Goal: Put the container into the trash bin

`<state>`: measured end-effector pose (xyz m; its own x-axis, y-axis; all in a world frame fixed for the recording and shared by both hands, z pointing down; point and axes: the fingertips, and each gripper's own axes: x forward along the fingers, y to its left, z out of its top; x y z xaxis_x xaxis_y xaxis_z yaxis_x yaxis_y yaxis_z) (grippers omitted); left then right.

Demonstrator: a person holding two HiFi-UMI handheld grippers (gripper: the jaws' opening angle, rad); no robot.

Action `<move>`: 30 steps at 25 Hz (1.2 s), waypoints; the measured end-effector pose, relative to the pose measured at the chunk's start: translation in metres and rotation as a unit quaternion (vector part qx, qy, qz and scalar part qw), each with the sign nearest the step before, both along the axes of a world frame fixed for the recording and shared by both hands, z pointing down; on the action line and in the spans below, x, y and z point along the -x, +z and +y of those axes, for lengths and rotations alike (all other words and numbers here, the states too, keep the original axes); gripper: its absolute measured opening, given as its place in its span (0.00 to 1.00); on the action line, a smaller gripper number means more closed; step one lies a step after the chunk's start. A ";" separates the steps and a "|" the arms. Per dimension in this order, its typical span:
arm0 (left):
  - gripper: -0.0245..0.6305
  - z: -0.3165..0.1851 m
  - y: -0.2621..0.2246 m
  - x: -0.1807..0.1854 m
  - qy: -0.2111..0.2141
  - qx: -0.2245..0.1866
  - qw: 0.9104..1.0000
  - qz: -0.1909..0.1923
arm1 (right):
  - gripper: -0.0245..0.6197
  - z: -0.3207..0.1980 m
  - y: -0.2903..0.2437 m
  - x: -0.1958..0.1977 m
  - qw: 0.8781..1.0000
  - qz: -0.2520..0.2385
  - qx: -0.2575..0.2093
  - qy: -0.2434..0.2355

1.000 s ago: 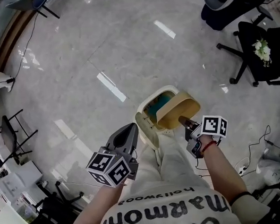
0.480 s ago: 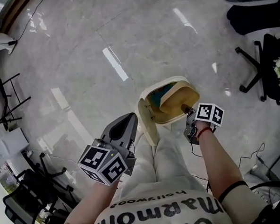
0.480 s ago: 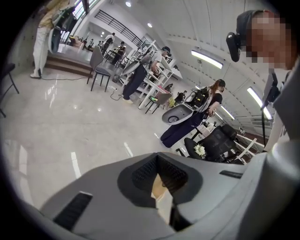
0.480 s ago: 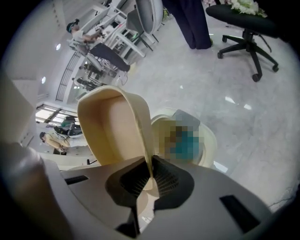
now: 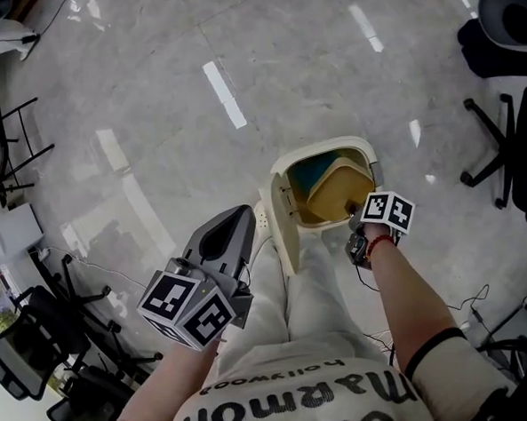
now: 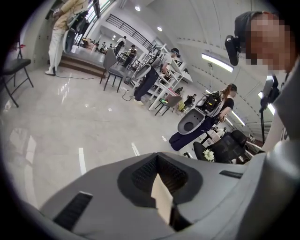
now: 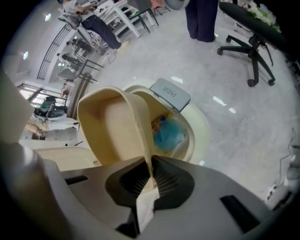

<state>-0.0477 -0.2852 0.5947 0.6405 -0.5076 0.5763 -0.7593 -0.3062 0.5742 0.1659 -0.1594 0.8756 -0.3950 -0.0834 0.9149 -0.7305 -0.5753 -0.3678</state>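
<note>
Grips the thin wall of the container (image 7: 112, 126) with the right gripper (image 7: 149, 176), jaws pressed shut on it. Holds it tilted at the mouth of the open trash bin (image 5: 283, 173), half covering something blue (image 7: 166, 133) inside, hard to identify. Holds the left gripper (image 6: 159, 180) aside, jaws together on nothing.

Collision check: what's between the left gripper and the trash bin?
Head view: the open lid of the trash bin stands on edge between it and the left gripper.

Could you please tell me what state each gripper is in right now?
Left gripper: closed, holding nothing.
Right gripper: closed on the wall of the beige container, at the trash bin opening.
</note>
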 end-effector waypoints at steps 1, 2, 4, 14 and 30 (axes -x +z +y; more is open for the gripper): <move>0.03 0.000 0.002 0.003 -0.004 0.003 1.000 -0.001 | 0.06 0.000 0.002 0.001 1.000 0.003 0.002 -0.007; 0.03 0.000 0.005 0.005 -0.007 0.005 1.000 -0.002 | 0.06 0.000 0.003 0.002 1.000 0.004 0.003 -0.012; 0.03 0.001 0.009 0.008 -0.010 0.009 1.000 -0.004 | 0.06 -0.002 0.006 0.005 1.000 0.006 0.005 -0.020; 0.03 -0.003 0.022 0.012 -0.015 0.019 1.000 -0.005 | 0.06 -0.009 0.017 -0.009 0.992 0.083 0.028 -0.090; 0.03 0.000 0.037 0.026 -0.032 0.033 0.999 -0.007 | 0.07 -0.013 0.027 -0.021 0.969 0.150 0.044 -0.190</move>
